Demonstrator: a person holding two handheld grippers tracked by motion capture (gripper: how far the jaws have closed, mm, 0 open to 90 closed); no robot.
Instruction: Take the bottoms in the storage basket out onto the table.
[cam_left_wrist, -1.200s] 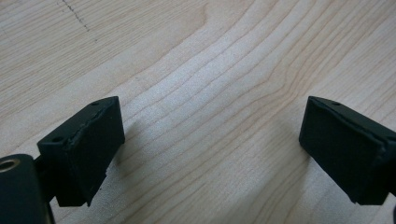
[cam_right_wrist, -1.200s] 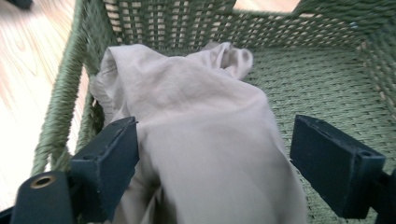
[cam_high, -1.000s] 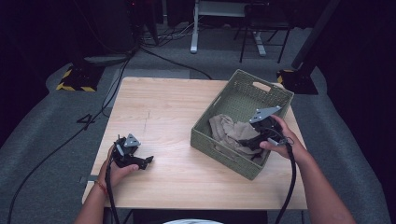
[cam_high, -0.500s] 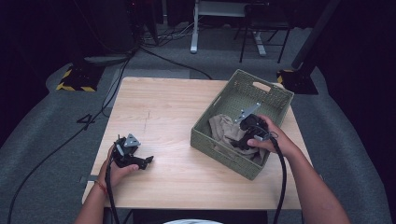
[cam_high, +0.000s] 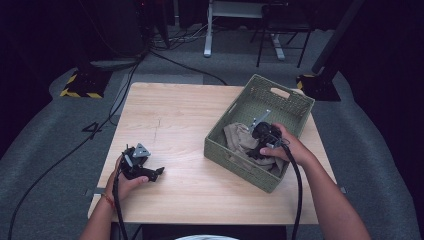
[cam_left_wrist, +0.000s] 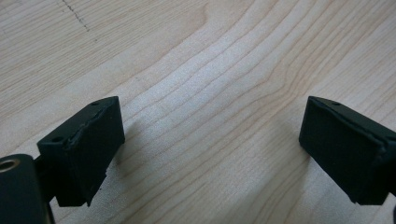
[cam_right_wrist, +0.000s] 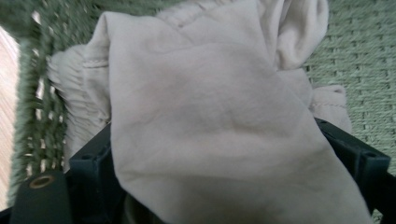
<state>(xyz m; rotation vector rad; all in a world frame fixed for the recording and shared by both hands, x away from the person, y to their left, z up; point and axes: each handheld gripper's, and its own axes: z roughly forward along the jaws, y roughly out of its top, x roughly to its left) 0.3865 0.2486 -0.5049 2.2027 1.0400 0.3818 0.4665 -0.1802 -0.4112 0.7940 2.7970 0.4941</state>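
A pale wooden worktop (cam_high: 200, 115) seen from above, with a person's forearms coming in from the near edge. On the right half sits a green woven basket (cam_high: 287, 97), set at an angle. Inside it lies a crumpled beige cloth (cam_high: 239, 137), bunched toward the basket's near-left side. The right tongs (cam_high: 255, 150) are lowered into the basket onto the cloth. In the right gripper view the cloth (cam_right_wrist: 210, 116) drapes between and over both black jaws, which stand apart on either side of a thick fold; whether they are pinching it cannot be told. The basket's woven floor (cam_right_wrist: 364, 56) shows behind the cloth. The left tongs (cam_high: 156, 172) rest on the worktop near the front-left corner, well apart from the basket. In the left gripper view the left tongs (cam_left_wrist: 210, 149) are spread wide over bare wood.
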